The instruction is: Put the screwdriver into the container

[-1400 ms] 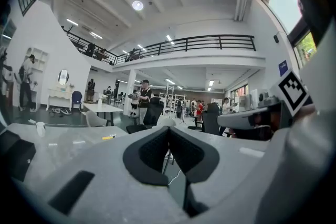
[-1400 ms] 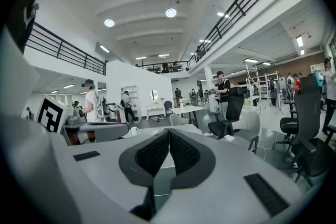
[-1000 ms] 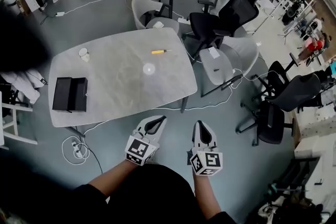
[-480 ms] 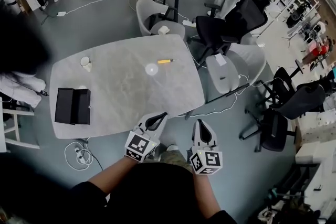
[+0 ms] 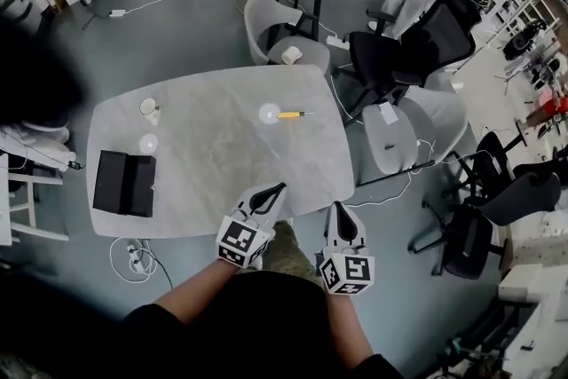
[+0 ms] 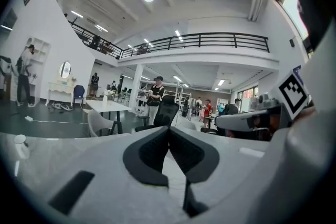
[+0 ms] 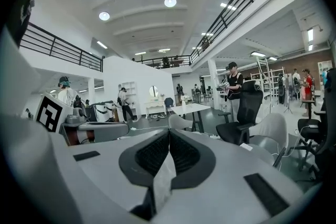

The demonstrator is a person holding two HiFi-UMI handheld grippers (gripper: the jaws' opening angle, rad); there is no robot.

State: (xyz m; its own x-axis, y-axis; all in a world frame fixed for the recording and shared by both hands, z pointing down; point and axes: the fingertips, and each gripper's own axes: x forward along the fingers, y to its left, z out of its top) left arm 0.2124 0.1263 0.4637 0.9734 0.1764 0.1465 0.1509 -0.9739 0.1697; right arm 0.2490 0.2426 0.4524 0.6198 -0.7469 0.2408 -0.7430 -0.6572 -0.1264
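Kept the fingers (image 6: 151, 152) of the left gripper (image 5: 278, 189) pressed flat together, with nothing caught between them. Kept the same on the right gripper (image 5: 340, 210): fingers (image 7: 185, 153) closed on each other, empty.

Walked both up to the table (image 5: 213, 164) over the last second, bringing the left tips over its near edge and the right tips just short of it, by the near right corner.

Saw, from left to right on the top: a black open container (image 5: 124, 183) near the left end; a small white cup (image 5: 149, 108) beyond it toward the far side; and the yellow-handled screwdriver (image 5: 293, 114) lying flat right of the middle, well apart from the container and untouched. Found nothing shifted on the table itself; only closed the distance to it.

Judged the task as barely begun. Still needed to spread one pair of fingers, most likely the right, reach across toward the far right part of the top, and pinch the screwdriver by its handle before carrying it left to the container. Reckoned the long reach the main bother.
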